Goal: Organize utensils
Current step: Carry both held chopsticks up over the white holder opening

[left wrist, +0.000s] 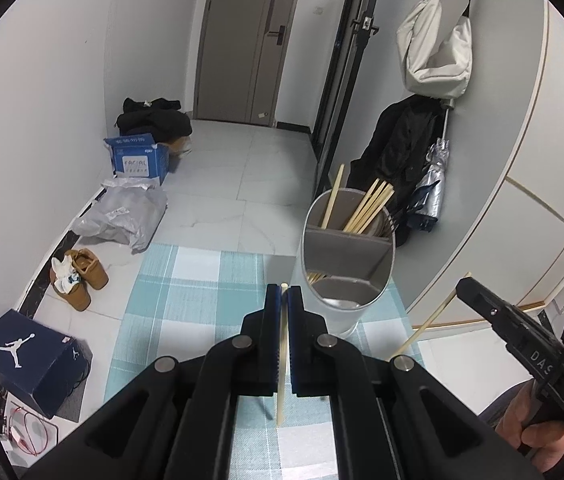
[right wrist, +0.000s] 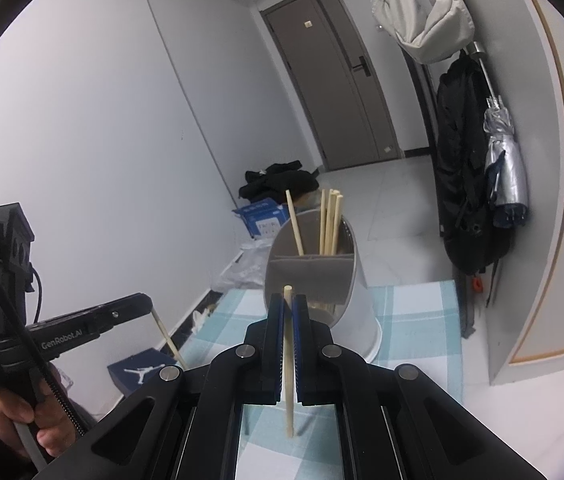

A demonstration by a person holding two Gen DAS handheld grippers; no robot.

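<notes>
A white utensil holder (left wrist: 335, 320) with a grey divider stands on a teal checked cloth (left wrist: 186, 280). Several wooden chopsticks (left wrist: 367, 206) lean in its far compartment. My left gripper (left wrist: 284, 292) is shut on one chopstick (left wrist: 282, 380), held upright just left of the holder. My right gripper (right wrist: 287, 302) is shut on another chopstick (right wrist: 289, 400), right in front of the holder (right wrist: 361, 312). Each gripper also shows in the other's view: the right gripper (left wrist: 465, 286) with its slanted chopstick (left wrist: 429, 320), and the left gripper (right wrist: 150, 304) with its chopstick (right wrist: 168, 336).
On the floor to the left lie a dark shoe box (left wrist: 30, 360), brown shoes (left wrist: 82, 276), a grey plastic bag (left wrist: 122, 216) and a blue carton (left wrist: 138, 158). A white bag (left wrist: 437, 44), a black jacket (left wrist: 397, 152) and a silver umbrella (left wrist: 435, 184) hang on the right wall.
</notes>
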